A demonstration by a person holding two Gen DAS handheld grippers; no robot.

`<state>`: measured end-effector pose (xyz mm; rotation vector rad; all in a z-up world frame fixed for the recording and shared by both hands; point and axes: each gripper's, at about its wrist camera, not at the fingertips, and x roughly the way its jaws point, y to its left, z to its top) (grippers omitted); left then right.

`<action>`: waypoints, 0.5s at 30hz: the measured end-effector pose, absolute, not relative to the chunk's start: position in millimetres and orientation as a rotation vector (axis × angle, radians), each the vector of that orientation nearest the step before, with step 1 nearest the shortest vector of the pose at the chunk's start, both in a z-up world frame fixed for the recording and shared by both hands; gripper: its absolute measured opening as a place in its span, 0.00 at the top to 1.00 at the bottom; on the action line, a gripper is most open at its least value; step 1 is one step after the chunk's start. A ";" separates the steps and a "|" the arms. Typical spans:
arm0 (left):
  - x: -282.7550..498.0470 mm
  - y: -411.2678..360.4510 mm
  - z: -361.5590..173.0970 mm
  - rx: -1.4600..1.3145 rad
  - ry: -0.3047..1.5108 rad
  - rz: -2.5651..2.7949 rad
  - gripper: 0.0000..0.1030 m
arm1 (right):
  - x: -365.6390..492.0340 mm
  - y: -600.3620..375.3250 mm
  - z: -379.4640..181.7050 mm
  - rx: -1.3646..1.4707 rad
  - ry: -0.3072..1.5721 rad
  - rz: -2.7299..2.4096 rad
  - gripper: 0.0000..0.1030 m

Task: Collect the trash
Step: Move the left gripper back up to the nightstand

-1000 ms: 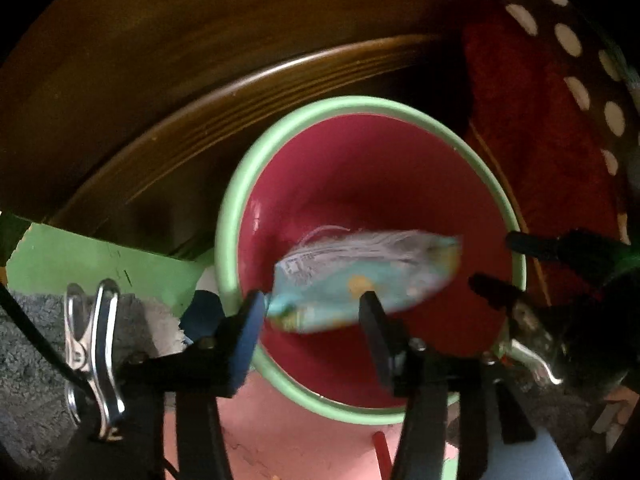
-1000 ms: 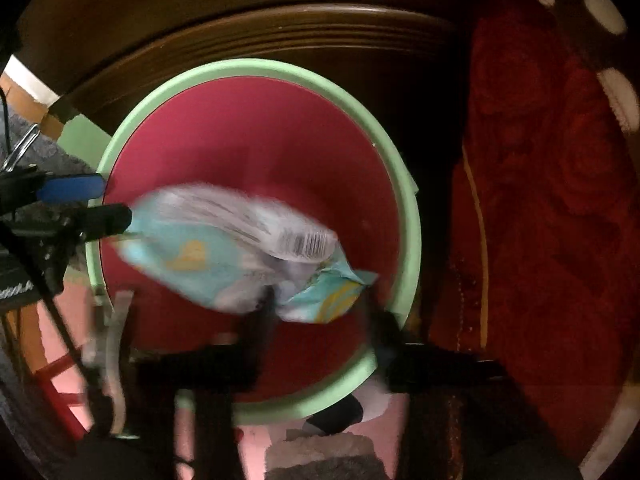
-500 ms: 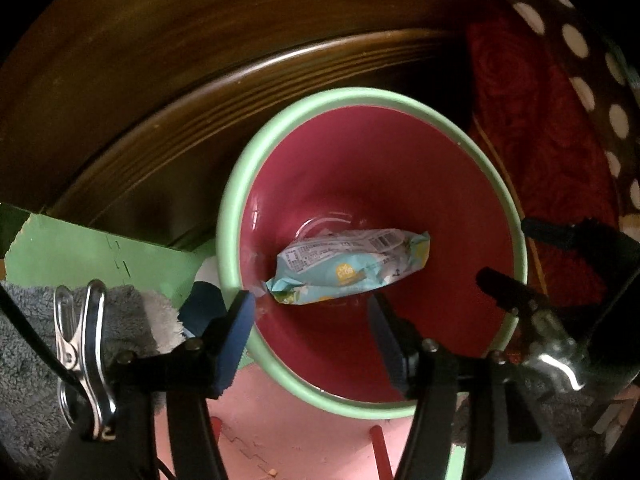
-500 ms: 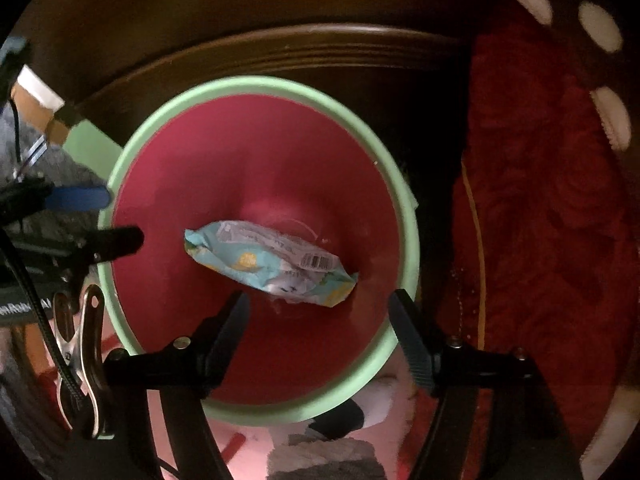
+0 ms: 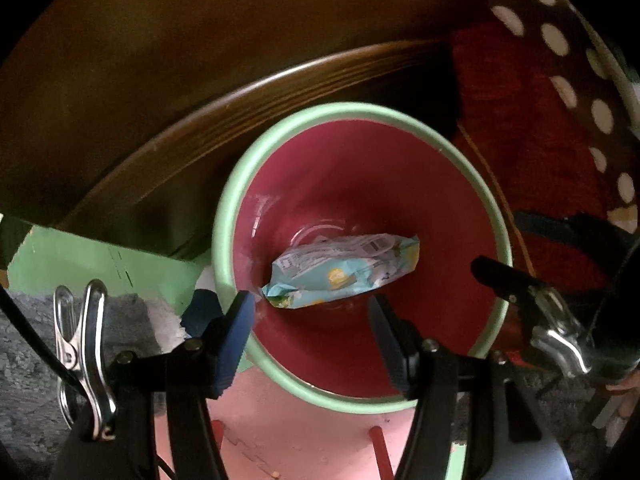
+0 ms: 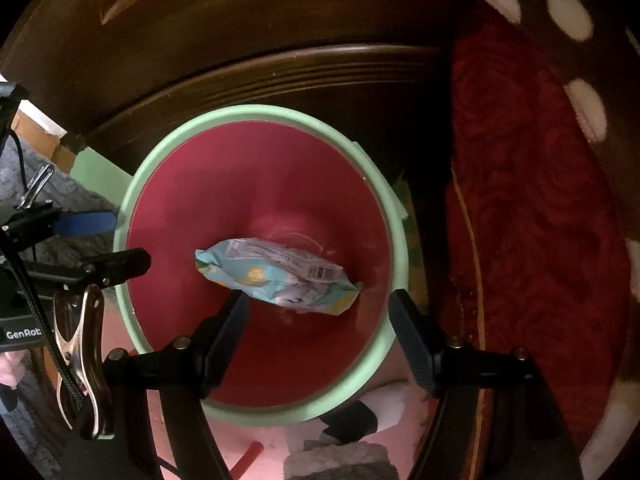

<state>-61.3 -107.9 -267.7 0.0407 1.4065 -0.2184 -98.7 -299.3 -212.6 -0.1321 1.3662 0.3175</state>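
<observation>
Presently, both tools, the left tool [image 5: 312, 308] and the right tool [image 6: 318, 308], are hovering open and empty above the red bin [image 6: 256, 112]; the snack wrapper [image 6: 276, 276] is lying on the bin's bottom, so this item is collected.

Dark brown wooden furniture [image 5: 168, 92] with grooved curved edge fills the top. Red textured fabric [image 6: 532, 208] at right, bordered by dark cloth with white dots [image 5: 560, 40]. Pink floor mat [image 5: 288, 428], green panel [image 5: 92, 264], grey fuzzy rug [image 5: 24, 360] at lower left.
</observation>
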 end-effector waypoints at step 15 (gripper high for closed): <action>-73.7 -129.8 -199.2 0.134 1.198 -0.239 0.40 | -108.5 -317.6 -155.7 -0.054 1.201 0.309 0.29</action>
